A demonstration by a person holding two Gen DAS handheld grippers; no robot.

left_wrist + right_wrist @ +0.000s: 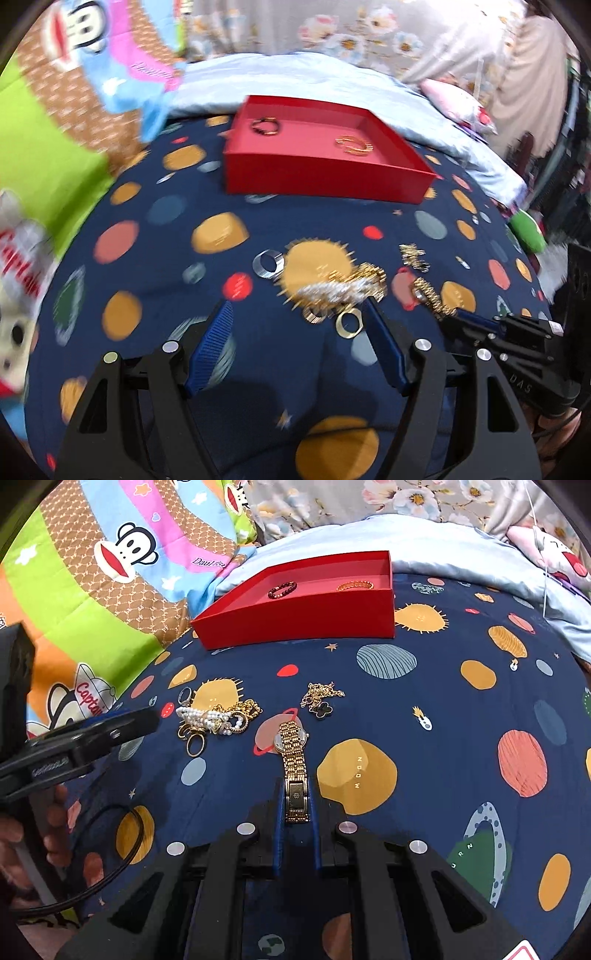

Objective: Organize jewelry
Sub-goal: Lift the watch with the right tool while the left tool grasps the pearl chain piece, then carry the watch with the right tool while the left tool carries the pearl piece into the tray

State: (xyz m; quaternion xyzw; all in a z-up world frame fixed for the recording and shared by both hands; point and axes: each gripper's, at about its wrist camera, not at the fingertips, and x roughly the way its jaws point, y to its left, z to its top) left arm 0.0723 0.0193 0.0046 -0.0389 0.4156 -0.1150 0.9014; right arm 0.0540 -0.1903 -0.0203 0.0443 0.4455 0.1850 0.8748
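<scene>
A red box [325,177] [295,627] lies on the navy bedsheet and holds a dark bead bracelet [265,126] [282,589] and an orange bracelet [354,144] [354,586]. My right gripper [297,786] is shut on the band of a gold watch [293,753], which lies on the sheet. My left gripper [297,308] is open, just short of a pile with a pearl bracelet [332,291] [207,716], gold chains and rings [349,323] [194,744]. A silver ring [269,263] lies left of the pile. A gold necklace with a black clover pendant [321,699] lies apart.
A cartoon monkey quilt [110,572] covers the left side. A pale blue blanket [295,74] lies behind the box. The right gripper's body [509,339] shows at the left wrist view's right; the left gripper's body [74,738] shows at the right wrist view's left.
</scene>
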